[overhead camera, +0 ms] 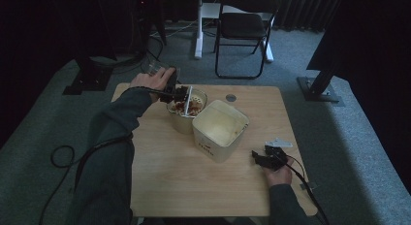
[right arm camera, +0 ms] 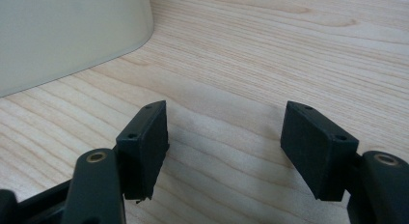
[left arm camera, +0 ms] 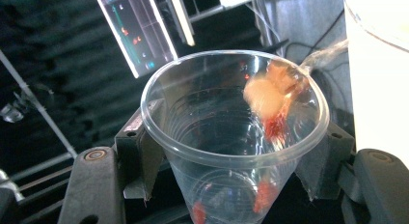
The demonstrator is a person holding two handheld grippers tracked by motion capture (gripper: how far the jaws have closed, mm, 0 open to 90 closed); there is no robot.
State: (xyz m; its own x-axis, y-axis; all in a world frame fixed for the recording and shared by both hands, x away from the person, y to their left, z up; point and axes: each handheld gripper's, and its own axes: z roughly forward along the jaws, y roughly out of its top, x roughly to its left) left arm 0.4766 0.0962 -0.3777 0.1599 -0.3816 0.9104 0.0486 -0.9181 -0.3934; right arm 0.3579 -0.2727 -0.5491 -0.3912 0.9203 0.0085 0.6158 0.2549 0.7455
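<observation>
My left gripper [overhead camera: 180, 95] [left arm camera: 231, 161] is shut on a clear plastic cup [overhead camera: 186, 108] [left arm camera: 226, 132] at the back of the wooden table [overhead camera: 169, 176]. The cup's mouth faces the camera in the left gripper view. A pale chunk [left arm camera: 264, 96] and red bits cling inside it. Right beside the cup stands a cream square container [overhead camera: 220, 129] [left arm camera: 376, 74] [right arm camera: 67, 35], open at the top. My right gripper [overhead camera: 261, 157] [right arm camera: 224, 147] rests low over the table, to the right of the container, open with nothing between its jaws.
A small round grey disc [overhead camera: 231, 97] sits in the tabletop behind the container. A black folding chair [overhead camera: 245, 26] stands on the carpet beyond the table. Black stand bases [overhead camera: 320, 89] flank the far corners. A cable [overhead camera: 63, 157] loops on the floor at left.
</observation>
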